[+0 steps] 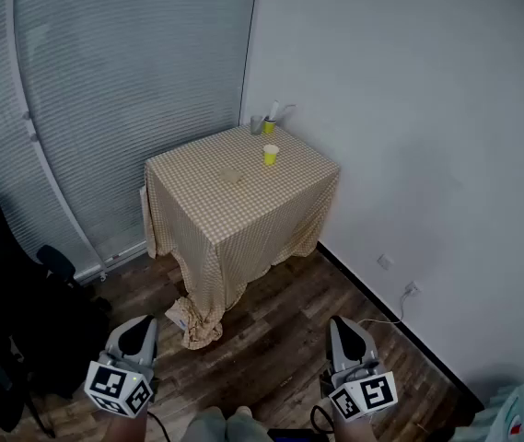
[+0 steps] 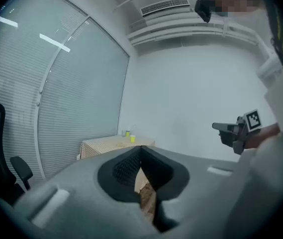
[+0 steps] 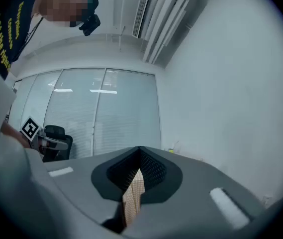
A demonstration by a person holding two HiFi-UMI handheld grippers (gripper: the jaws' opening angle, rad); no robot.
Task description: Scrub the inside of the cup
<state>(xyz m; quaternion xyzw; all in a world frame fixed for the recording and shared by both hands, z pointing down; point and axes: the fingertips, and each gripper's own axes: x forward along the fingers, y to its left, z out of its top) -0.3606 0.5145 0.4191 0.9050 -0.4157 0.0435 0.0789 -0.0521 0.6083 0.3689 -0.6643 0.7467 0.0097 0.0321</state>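
Well short of the cloth-covered counter [image 1: 243, 212] bearing a yellow cup [image 1: 270, 154], the left gripper [image 1: 141, 328] and right gripper [image 1: 343, 328] had their fingers together, empty.

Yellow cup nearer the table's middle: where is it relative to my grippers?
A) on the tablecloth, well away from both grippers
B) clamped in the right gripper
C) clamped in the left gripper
A: the yellow cup stands on the table, while the left gripper and right gripper are shut, empty and far short of it.
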